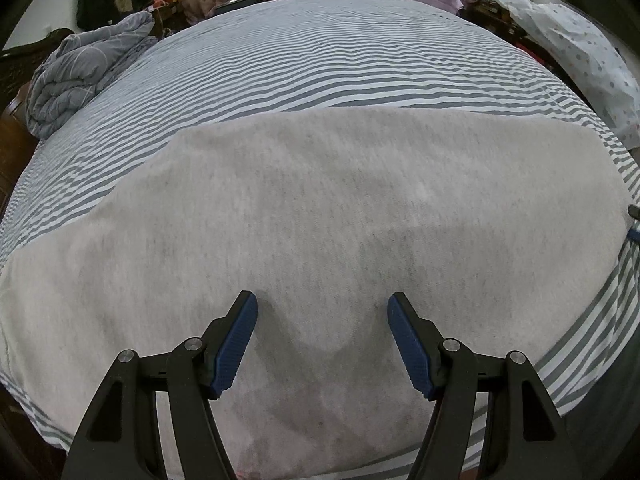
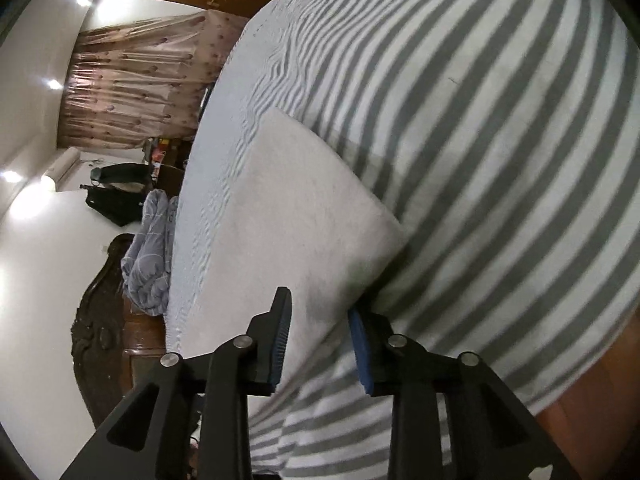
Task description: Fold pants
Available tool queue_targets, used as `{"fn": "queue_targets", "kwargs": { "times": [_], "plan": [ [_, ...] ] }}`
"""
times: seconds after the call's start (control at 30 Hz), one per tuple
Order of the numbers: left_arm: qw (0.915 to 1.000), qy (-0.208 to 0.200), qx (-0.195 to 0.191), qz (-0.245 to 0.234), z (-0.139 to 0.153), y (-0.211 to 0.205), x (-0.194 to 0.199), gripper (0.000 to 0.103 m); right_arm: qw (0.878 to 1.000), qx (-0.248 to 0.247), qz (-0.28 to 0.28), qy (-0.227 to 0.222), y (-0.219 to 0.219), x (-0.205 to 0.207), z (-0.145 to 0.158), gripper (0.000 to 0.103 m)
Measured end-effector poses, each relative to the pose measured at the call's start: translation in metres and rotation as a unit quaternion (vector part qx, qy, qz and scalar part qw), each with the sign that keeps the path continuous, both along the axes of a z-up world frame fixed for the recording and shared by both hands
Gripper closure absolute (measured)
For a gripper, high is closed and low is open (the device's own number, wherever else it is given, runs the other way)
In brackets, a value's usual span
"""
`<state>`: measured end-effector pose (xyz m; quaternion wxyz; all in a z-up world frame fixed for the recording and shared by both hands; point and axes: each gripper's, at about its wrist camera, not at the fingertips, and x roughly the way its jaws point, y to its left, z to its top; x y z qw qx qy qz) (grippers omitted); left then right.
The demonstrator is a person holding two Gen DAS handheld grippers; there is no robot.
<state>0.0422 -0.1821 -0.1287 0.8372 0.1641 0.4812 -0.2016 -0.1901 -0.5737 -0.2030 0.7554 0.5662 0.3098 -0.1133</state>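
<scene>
The light grey knit pants are lying flat across the grey-and-white striped bed, their right end sitting between the half-open right gripper, while the wide-open, empty left gripper is hovering over their near edge.

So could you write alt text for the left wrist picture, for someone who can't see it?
Light grey pants lie flat across a bed with a grey and white striped sheet. The open left gripper, with blue pads on black fingers, hovers just over the cloth near its close edge. A rumpled grey quilt sits at the bed's far left.
</scene>
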Motion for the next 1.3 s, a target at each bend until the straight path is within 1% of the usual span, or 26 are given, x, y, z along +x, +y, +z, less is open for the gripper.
{"fn": "queue_targets", "kwargs": {
  "times": [0.03,0.1,0.13,0.2,0.3,0.37,0.4,0.43,0.47,0.6,0.63,0.7,0.77,0.87,0.97,1.1,1.17,1.23,1.3],
  "plan": [
    [1.0,0.0,-0.001,0.0,0.001,0.0,-0.001,0.035,1.0,0.003,-0.005,-0.001,0.0,-0.003,-0.004,0.066],
    [1.0,0.003,-0.007,-0.003,0.004,-0.002,-0.002,0.035,1.0,0.011,-0.011,-0.022,-0.004,-0.008,-0.008,0.067],
    [0.9999,0.002,-0.009,-0.007,0.005,-0.003,-0.004,0.035,0.999,0.013,-0.013,-0.027,-0.007,-0.007,-0.009,0.065],
    [0.9998,0.0,-0.011,-0.018,0.009,-0.01,-0.007,0.035,0.999,0.016,-0.012,-0.05,-0.013,-0.002,-0.009,0.065],
    [0.999,0.002,-0.02,-0.039,0.016,-0.023,-0.012,0.035,0.998,0.017,-0.011,-0.055,-0.018,0.006,-0.008,0.065],
    [0.9981,0.003,-0.027,-0.056,0.019,-0.035,-0.015,0.035,0.998,0.013,-0.01,-0.062,-0.017,0.007,-0.005,0.071],
    [0.9975,0.003,-0.028,-0.064,0.019,-0.042,-0.016,0.035,0.997,0.013,-0.009,-0.07,-0.017,0.006,-0.004,0.08],
    [0.9971,0.003,-0.027,-0.071,0.019,-0.048,-0.017,0.035,0.997,0.015,-0.009,-0.08,-0.018,0.004,-0.003,0.085],
    [0.9964,0.004,-0.028,-0.08,0.018,-0.056,-0.018,0.035,0.996,0.016,-0.011,-0.088,-0.017,0.002,-0.001,0.086],
    [0.9937,0.008,-0.032,-0.108,0.013,-0.083,-0.023,0.035,0.997,0.004,-0.009,-0.081,-0.015,0.003,-0.003,0.086],
    [0.9932,0.007,-0.031,-0.112,0.012,-0.088,-0.025,0.035,0.997,0.005,-0.011,-0.078,-0.016,0.002,-0.007,0.084],
    [0.9922,0.01,-0.034,-0.12,0.01,-0.098,-0.028,0.035,0.997,0.017,-0.02,-0.073,-0.018,0.004,-0.015,0.082],
    [0.9916,0.013,-0.036,-0.123,0.009,-0.104,-0.029,0.035,0.997,0.022,-0.024,-0.075,-0.019,0.007,-0.017,0.082],
    [0.9914,0.015,-0.023,-0.128,-0.003,-0.114,-0.028,0.035,0.997,0.009,-0.028,-0.072,-0.019,0.008,-0.007,0.086],
    [0.9895,-0.006,-0.012,-0.144,-0.009,-0.118,-0.033,0.032,0.998,-0.004,-0.024,-0.061,-0.016,0.01,0.006,0.088],
    [0.9882,-0.012,-0.011,-0.153,-0.011,-0.119,-0.036,0.029,0.998,-0.028,-0.009,-0.061,-0.01,0.022,0.038,0.088],
    [0.9882,0.001,-0.025,-0.151,-0.007,-0.116,-0.032,0.029,0.997,-0.049,0.005,-0.059,-0.004,0.032,0.059,0.088],
    [0.9875,0.024,-0.052,-0.147,0.0,-0.104,-0.025,0.029,0.995,-0.071,0.026,-0.063,0.005,0.046,0.083,0.088],
    [0.9866,0.046,-0.088,-0.129,0.011,-0.086,-0.016,0.029,0.992,-0.092,0.052,-0.065,0.019,0.065,0.107,0.088]
  ]
}}
